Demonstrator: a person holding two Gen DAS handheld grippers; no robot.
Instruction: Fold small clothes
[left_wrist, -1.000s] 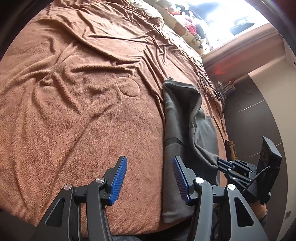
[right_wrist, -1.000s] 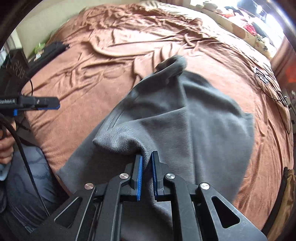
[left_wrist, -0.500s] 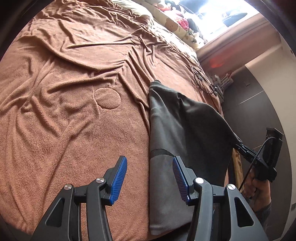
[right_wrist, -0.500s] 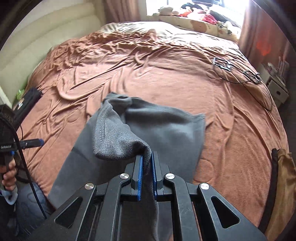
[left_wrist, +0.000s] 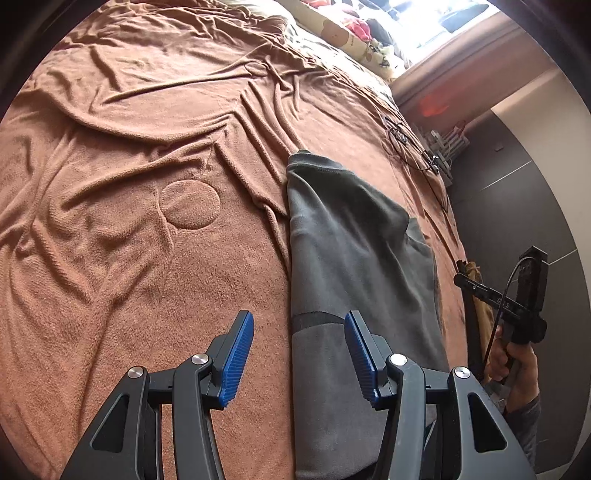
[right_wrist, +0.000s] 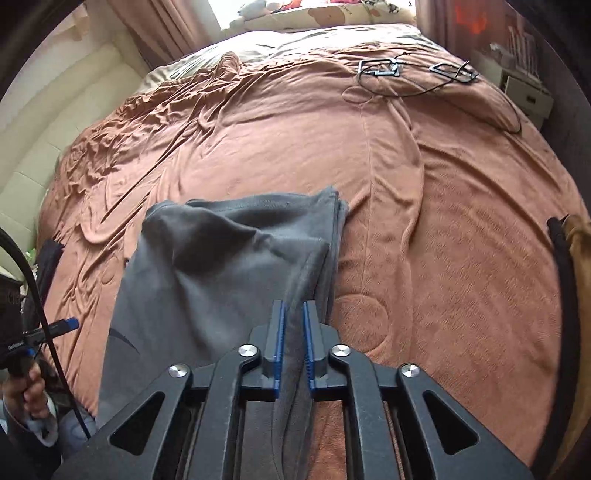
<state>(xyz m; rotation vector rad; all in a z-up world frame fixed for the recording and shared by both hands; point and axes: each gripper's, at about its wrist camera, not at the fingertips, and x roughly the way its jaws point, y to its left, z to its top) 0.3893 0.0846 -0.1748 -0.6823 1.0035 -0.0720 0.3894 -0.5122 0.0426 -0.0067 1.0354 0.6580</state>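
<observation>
A dark grey garment lies on the brown blanket, folded lengthwise into a long strip. In the right wrist view the garment has its folded-over layer resting along its right side. My right gripper is low over that side with the garment's edge between its blue pads; its jaws are opening. My left gripper stands open above the garment's left edge, nothing held. The right gripper shows at the far right of the left wrist view, held by a hand.
Black cables lie on the far part of the bed. Pillows are at the head, a pale padded headboard to the left, a white cabinet at the back right. A tan bag hangs off the bed's right edge.
My right gripper has carried the garment's raised edge across to the right and down. The bunched-up cloth now lies flat, folded over. The left gripper has drifted along the bed, still open.
</observation>
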